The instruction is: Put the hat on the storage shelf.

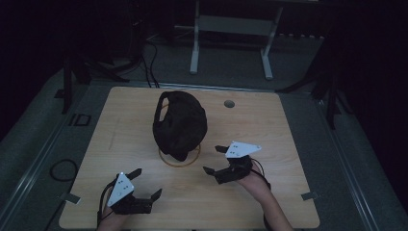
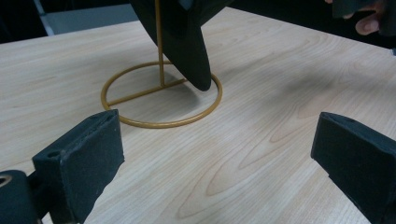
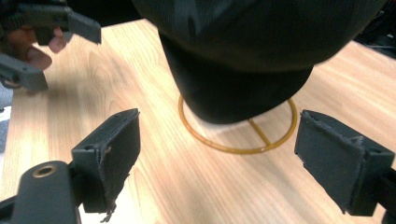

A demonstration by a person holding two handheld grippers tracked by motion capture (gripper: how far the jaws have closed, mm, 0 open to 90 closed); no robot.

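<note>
A black cap [image 1: 180, 122] hangs on a gold wire stand [image 1: 179, 164] near the middle of the wooden table [image 1: 269, 130]. The cap's brim points down toward the stand's ring. My left gripper [image 1: 148, 183] is open at the front left, a short way from the ring. My right gripper [image 1: 214, 160] is open just right of the ring, jaws facing the cap. In the left gripper view the brim [image 2: 189, 46] and ring [image 2: 161, 123] lie ahead of the open left gripper [image 2: 217, 140]. The right gripper view has the cap [image 3: 243, 56] close above the ring [image 3: 233, 148], beyond the open right gripper [image 3: 217, 144].
A round hole [image 1: 229, 103] is in the table's far right part. Behind the table stands a white desk frame [image 1: 195, 48] on dark floor. A cable loop [image 1: 65, 171] lies on the floor at left. The room is dim.
</note>
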